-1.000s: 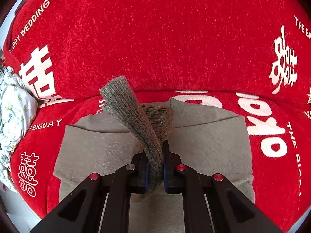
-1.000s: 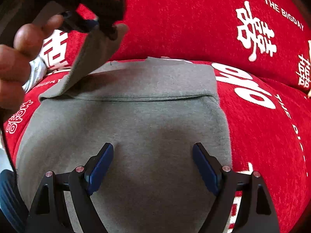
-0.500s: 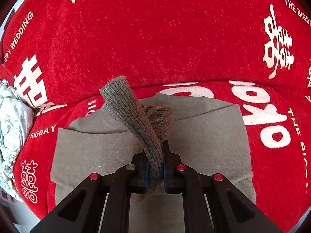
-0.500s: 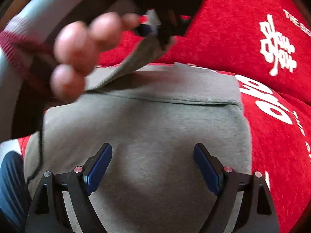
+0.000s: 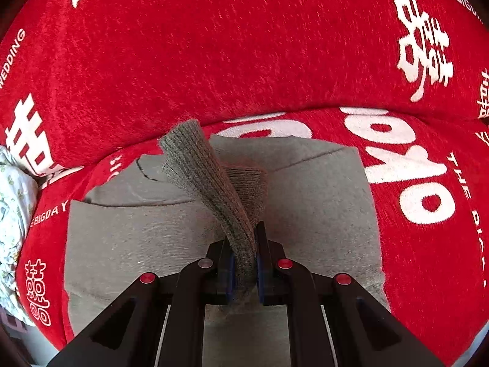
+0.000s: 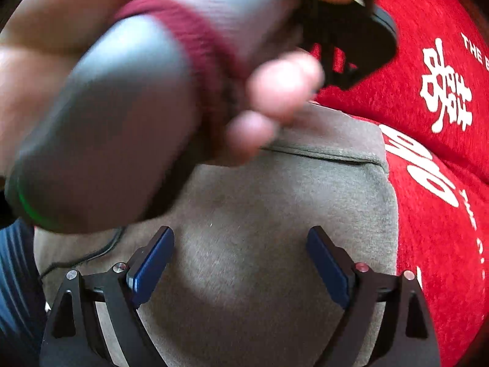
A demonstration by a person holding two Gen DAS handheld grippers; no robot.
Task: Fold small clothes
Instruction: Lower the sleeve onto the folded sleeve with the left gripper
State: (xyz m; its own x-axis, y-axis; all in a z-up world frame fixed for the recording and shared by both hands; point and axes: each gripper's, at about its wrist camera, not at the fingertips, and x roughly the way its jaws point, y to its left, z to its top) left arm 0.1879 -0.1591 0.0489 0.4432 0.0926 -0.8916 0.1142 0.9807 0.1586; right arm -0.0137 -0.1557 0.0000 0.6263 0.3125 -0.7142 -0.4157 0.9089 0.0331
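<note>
Red plush cover printed with white characters and English words (image 5: 244,46) spreads under everything and rises behind as a padded back.

Left fingers (image 5: 261,244): clenched on the ribbed grey-brown knit cuff (image 5: 211,180) of the garment. Cuff runs up and away from the pads, twisted, its free end standing above the cloth below.

Right fingers (image 6: 327,263): blue-padded, wide apart and opening; nothing pinched between them. They sit low over the flat cloth; whether the tips touch it I cannot tell.

Outward: the small grey-beige fleece garment (image 6: 275,214) lies spread on the red cover, with a folded edge across its far part. In the right wrist view my left hand (image 6: 275,98) fills the upper left, blurred, wrapped round the grey handle with a red band (image 6: 122,116). A thin dark cable (image 6: 91,253) trails over the garment's near left corner.

Pale floral fabric bundle (image 5: 12,214) sits at the far left edge of the left wrist view.
</note>
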